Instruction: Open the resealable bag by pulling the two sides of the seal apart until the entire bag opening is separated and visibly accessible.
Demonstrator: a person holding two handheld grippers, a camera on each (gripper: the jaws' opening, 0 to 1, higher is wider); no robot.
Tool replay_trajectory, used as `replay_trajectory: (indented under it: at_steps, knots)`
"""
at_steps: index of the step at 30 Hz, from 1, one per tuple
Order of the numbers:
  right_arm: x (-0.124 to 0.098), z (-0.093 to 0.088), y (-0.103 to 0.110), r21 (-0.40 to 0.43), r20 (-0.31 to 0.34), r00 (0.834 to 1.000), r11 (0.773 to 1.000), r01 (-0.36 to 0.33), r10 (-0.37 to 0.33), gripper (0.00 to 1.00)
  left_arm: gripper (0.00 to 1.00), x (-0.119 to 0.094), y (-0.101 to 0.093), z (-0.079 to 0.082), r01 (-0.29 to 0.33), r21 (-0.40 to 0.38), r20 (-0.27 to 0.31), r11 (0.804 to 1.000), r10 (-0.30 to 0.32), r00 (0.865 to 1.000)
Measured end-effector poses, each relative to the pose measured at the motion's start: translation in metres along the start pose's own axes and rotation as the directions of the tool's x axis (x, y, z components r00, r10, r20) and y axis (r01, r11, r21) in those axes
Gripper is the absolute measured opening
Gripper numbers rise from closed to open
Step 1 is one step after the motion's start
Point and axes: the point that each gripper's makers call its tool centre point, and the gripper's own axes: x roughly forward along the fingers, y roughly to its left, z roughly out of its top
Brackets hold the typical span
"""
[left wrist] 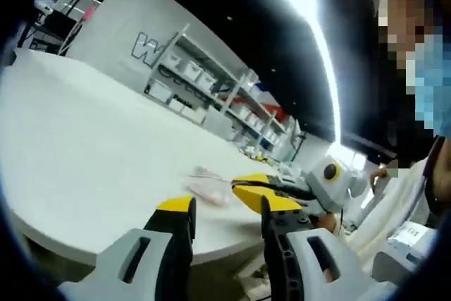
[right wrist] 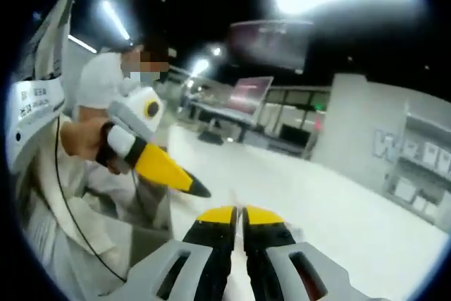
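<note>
Left gripper (left wrist: pixel 227 211), grey body with black jaws and yellow tips, is seen in the left gripper view with its jaws spread apart; nothing is held between them. It is held off the near edge of the round white table (left wrist: pixel 91 146), above the rim.

The small clear resealable plastic bag (left wrist: pixel 208 187), with pinkish contents too blurred to identify, is seen lying flat on the table near the near edge, just beyond the left gripper's tips. Whether its seal is open cannot be told.

Right gripper (left wrist: pixel 262 187) is seen in the left gripper view coming in from the right, its yellow tips drawn together right at the bag's edge. A grip on the bag cannot be confirmed there. In the right gripper view its jaws (right wrist: pixel 238 215) are seen almost closed, only a thin slit left between the yellow tips; anything pinched in the slit cannot be made out.

The left gripper (right wrist: pixel 189 182) is also seen in the right gripper view, held by a hand (right wrist: pixel 83 139) in a white sleeve.

White storage shelving (left wrist: pixel 211 89) is seen beyond the far edge of the table.
</note>
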Motion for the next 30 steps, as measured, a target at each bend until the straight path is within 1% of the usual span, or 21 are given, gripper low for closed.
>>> replay_trajectory:
  at_steps: [3, 8, 14, 16, 18, 19, 21, 23, 24, 30]
  knots:
    - [-0.002, 0.001, 0.002, 0.004, 0.004, 1.0, 1.0, -0.001, 0.001, 0.0, 0.36, -0.001, 0.002, -0.001, -0.004, -0.016, -0.01, 1.0, 0.004, 1.0]
    - [-0.003, 0.003, 0.004, 0.016, 0.012, 1.0, 1.0, -0.006, 0.006, 0.0, 0.35, -0.001, 0.002, 0.002, 0.004, -0.065, 0.006, 0.998, -0.003, 1.0]
    - [-0.004, 0.001, 0.007, 0.029, 0.01, 1.0, 0.999, -0.014, 0.013, 0.0, 0.29, 0.005, 0.001, -0.007, 0.011, -0.125, -0.031, 0.992, -0.014, 0.999]
    - [-0.005, 0.001, 0.008, 0.028, 0.01, 1.0, 0.999, -0.016, 0.016, 0.0, 0.29, 0.009, 0.0, -0.008, 0.01, -0.143, -0.032, 0.99, -0.015, 0.999]
    - [-0.006, 0.001, 0.009, 0.011, 0.005, 1.0, 1.0, -0.01, 0.01, 0.0, 0.28, 0.009, -0.001, -0.009, 0.011, -0.157, -0.035, 0.988, -0.016, 0.999]
    - [-0.007, 0.001, 0.01, -0.002, 0.002, 1.0, 1.0, -0.007, 0.007, 0.0, 0.27, 0.001, -0.01, -0.01, 0.014, -0.183, -0.033, 0.983, -0.02, 0.999]
    - [-0.007, 0.002, 0.011, -0.011, 0.006, 1.0, 1.0, -0.009, 0.009, 0.0, 0.25, 0.001, -0.011, -0.011, 0.023, -0.226, -0.024, 0.974, -0.029, 0.999]
    - [-0.007, 0.002, 0.012, -0.013, 0.006, 1.0, 1.0, -0.013, 0.013, 0.0, 0.21, 0.002, -0.011, -0.01, 0.028, -0.29, -0.016, 0.957, -0.034, 0.999]
    - [-0.007, 0.001, 0.012, -0.014, 0.004, 1.0, 1.0, -0.014, 0.014, 0.0, 0.2, 0.002, -0.011, -0.01, 0.038, -0.287, -0.014, 0.957, -0.044, 0.999]
    - [-0.009, 0.0, 0.013, 0.001, 0.008, 1.0, 1.0, -0.018, 0.018, 0.0, 0.16, 0.003, -0.012, -0.011, 0.034, -0.311, -0.015, 0.95, -0.04, 0.999]
